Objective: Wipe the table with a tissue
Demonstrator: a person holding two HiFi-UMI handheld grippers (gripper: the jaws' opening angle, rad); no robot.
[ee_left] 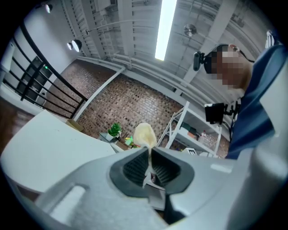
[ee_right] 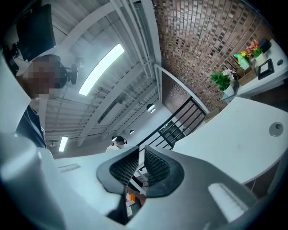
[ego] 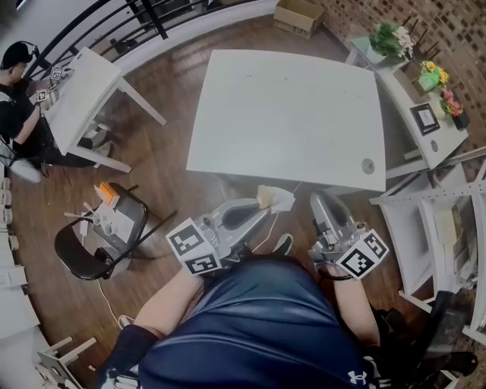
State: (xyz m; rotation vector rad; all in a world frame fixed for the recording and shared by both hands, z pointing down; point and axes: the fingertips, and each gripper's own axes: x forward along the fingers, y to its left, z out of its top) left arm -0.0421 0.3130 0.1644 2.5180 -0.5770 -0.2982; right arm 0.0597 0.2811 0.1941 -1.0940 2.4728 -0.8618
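Observation:
A large white table [ego: 285, 114] stands in front of me; its top shows again in the left gripper view [ee_left: 49, 143] and in the right gripper view [ee_right: 243, 130]. My left gripper [ego: 262, 205] is shut on a crumpled pale tissue [ego: 275, 199], just short of the table's near edge. In the left gripper view the tissue [ee_left: 145, 134] sticks out above the pinched jaws of the left gripper [ee_left: 149, 150]. My right gripper [ego: 320, 201] is held beside it on the right, also at the near edge. In its own view the right gripper [ee_right: 140, 152] has its jaws shut with nothing between them.
A round grommet [ego: 368, 165] sits near the table's front right corner. On the right stand a side shelf with flower pots [ego: 429, 76] and a white rack [ego: 440, 228]. On the left are a black chair [ego: 99, 243] and a second table with a seated person [ego: 19, 91]. A cardboard box [ego: 298, 14] lies beyond.

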